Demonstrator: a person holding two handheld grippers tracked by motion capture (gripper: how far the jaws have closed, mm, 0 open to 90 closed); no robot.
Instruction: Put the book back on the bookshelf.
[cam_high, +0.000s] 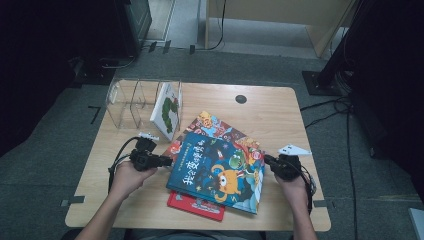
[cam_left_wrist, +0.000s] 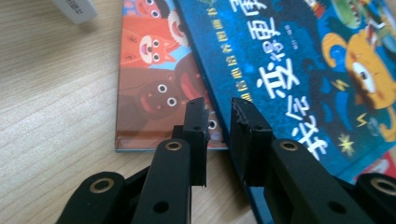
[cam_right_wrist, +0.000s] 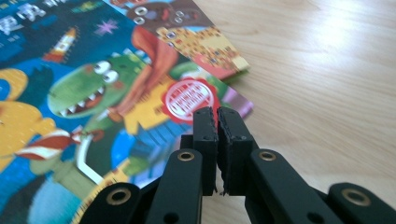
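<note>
- My left tongs (cam_high: 161, 161) are parted by a narrow gap and grasp nothing. In the left gripper view (cam_left_wrist: 219, 122) the tips hover over the left edge of the blue book (cam_high: 217, 172), where it overlaps the orange book (cam_left_wrist: 154, 79).
- A clear rack (cam_high: 131, 102) of rigid plastic with upright dividers stands at the tabletop's (cam_high: 270, 107) far left. One white book (cam_high: 167, 110) leans in its right slot.
- I count four flat books in the middle pile: blue on top, glossy and rectangular, a red one (cam_high: 196, 206) under its near edge, and two more fanned out behind.
- My right tongs (cam_high: 267, 160) are clenched, pads together, on nothing. In the right gripper view (cam_right_wrist: 217, 122) they sit at the blue book's right edge; whether they touch it I cannot tell.
- The tabletop is pale wood grain with rounded corners.
</note>
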